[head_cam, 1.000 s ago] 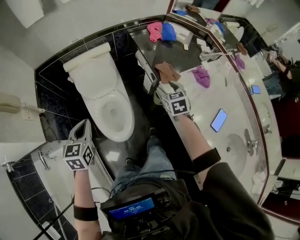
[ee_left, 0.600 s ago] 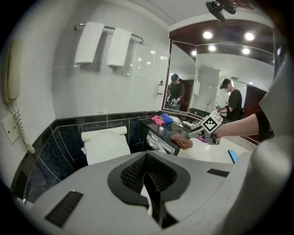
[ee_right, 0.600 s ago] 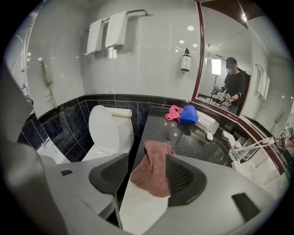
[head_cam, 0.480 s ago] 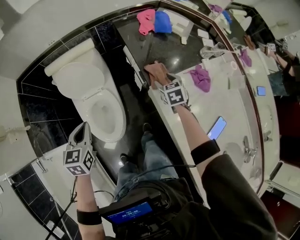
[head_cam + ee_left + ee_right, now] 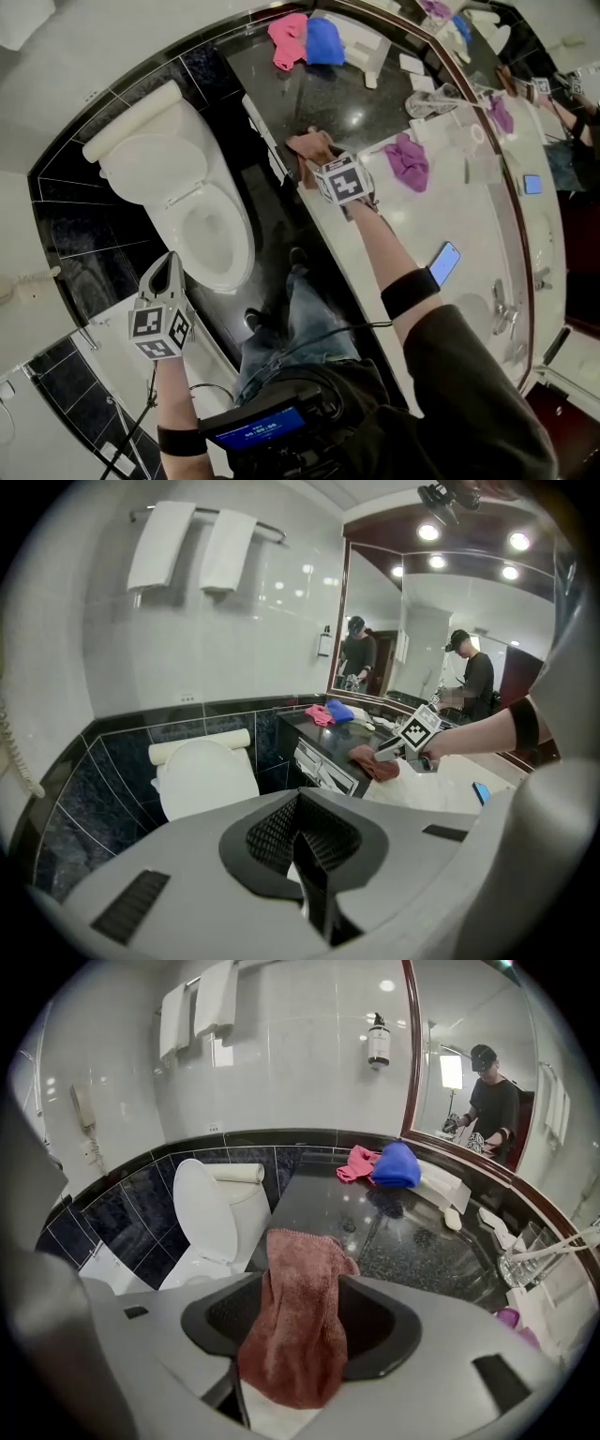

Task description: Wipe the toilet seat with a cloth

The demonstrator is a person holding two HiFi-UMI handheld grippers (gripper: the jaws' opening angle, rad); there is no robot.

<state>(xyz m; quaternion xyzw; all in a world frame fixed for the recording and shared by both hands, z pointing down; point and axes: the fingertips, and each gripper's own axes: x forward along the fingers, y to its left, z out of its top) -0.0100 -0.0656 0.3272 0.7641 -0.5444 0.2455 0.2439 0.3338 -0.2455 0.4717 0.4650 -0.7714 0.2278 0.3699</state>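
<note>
1. The right gripper (image 5: 319, 161) was clamped on a reddish-brown cloth (image 5: 307, 145), holding it at the edge of the dark tabletop (image 5: 366, 103).
2. The left gripper (image 5: 167, 272) hung with its jaws pressed together and nothing between them.
3. The toilet seat (image 5: 247, 248) lay just ahead of the left gripper, lid up. It was well apart from the right gripper, off to that gripper's left.
4. Beyond the right gripper, a pink cloth (image 5: 287, 37) and a blue cloth (image 5: 324, 39) sat side by side on the tabletop.

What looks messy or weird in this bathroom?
Nothing looks spilled or broken. Crumpled cloths lie scattered on the counter: a pink cloth and a blue cloth at the far end, and a purple cloth midway. A phone lies there too.
</note>
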